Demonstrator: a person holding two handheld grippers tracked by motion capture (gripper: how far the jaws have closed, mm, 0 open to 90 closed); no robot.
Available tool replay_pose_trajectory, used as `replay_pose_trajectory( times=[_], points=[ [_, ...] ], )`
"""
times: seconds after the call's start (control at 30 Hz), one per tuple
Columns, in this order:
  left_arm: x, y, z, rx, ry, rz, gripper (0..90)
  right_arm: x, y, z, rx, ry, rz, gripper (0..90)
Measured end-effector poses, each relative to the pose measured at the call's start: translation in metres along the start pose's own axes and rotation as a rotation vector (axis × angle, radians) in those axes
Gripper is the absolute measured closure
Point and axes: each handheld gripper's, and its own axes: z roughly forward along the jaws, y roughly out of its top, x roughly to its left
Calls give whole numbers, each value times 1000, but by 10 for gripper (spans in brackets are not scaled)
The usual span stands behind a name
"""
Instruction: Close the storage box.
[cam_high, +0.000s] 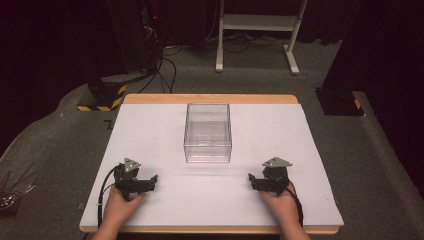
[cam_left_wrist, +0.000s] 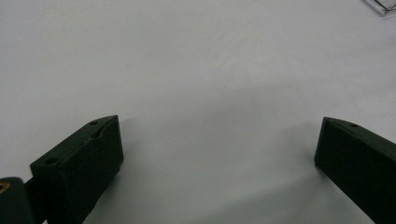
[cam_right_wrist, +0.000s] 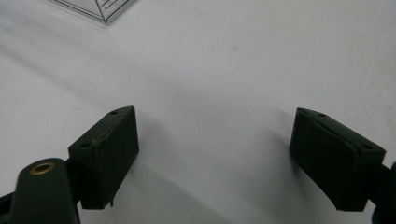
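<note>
High view: clear box (cam_high: 207, 132) is seen empty at mid-table, between and beyond both grippers. Left gripper (cam_high: 152, 180) and right gripper (cam_high: 251, 178) are rested on white sheet (cam_high: 150, 125), jaws spread, nothing held. Level, symmetric approach is judged advisable.

Dark room w/ grey carpet floor (cam_high: 60, 130). White frame legs (cam_high: 257, 22) at rear centre; cables (cam_high: 165, 65) trailing left; black posts w/ yellow-black hazard bases (cam_high: 102, 95) either side.

clear box (cam_high: 207, 132) | upright, open-topped, empty | mid-table
</note>
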Motion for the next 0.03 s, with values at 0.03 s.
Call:
replay_pose_trajectory(
  times=[0.03],
  points=[
    [0,0,0,0,0,0,15,0,0,0,0,0,0,157]
  ],
)
